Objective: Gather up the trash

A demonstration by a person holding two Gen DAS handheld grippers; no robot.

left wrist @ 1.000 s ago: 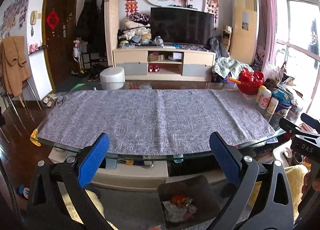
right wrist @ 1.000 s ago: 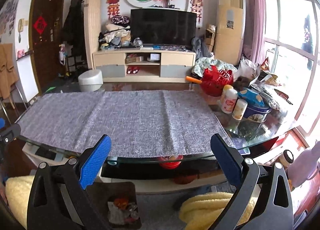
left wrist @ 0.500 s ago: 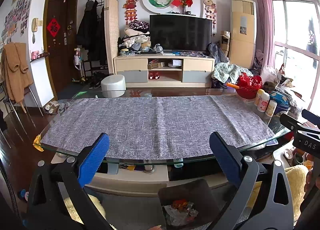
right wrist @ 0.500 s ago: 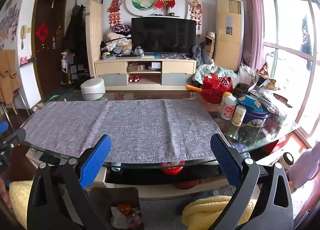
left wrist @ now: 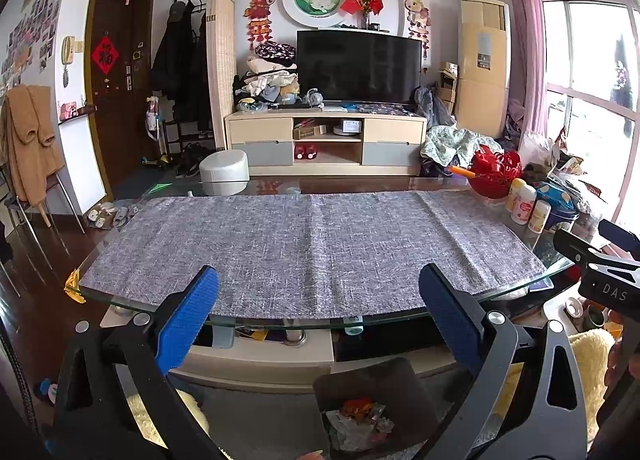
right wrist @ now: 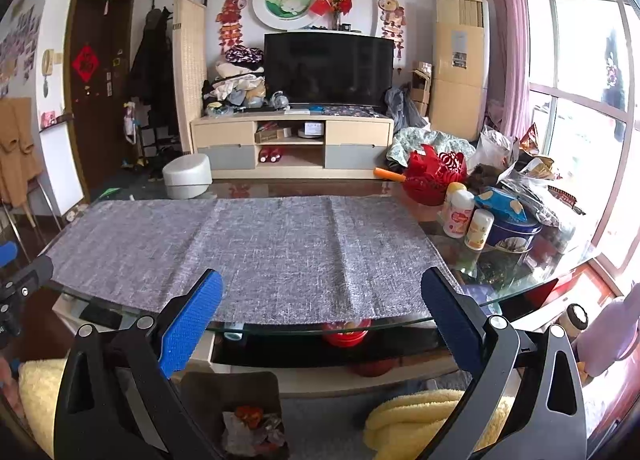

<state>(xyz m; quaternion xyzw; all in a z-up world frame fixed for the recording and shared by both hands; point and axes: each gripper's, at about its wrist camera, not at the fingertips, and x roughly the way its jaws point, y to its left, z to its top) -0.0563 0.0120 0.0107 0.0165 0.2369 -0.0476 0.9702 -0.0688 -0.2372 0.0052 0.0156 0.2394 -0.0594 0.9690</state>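
A dark square bin (left wrist: pixel 400 388) stands on the floor in front of the table, with crumpled wrappers (left wrist: pixel 356 420) inside; it also shows in the right wrist view (right wrist: pixel 224 392) with the trash (right wrist: pixel 252 428). My left gripper (left wrist: pixel 316 300) is open and empty, held above the bin and before the table edge. My right gripper (right wrist: pixel 320 300) is open and empty, to the right of the left one. The grey cloth (left wrist: pixel 312 248) covers the glass table (left wrist: pixel 100 292) and carries no trash that I can see.
Bottles (right wrist: pixel 460 216), a blue tin (right wrist: pixel 512 232), a red basket (right wrist: pixel 436 176) and bags (right wrist: pixel 528 180) crowd the table's right end. Yellow towels (right wrist: pixel 420 416) lie on the floor. A TV cabinet (left wrist: pixel 324 144) and white stool (left wrist: pixel 224 172) stand behind.
Both grippers have risen and tilted up a little, so the table sits lower in both views. Both stay open and empty.
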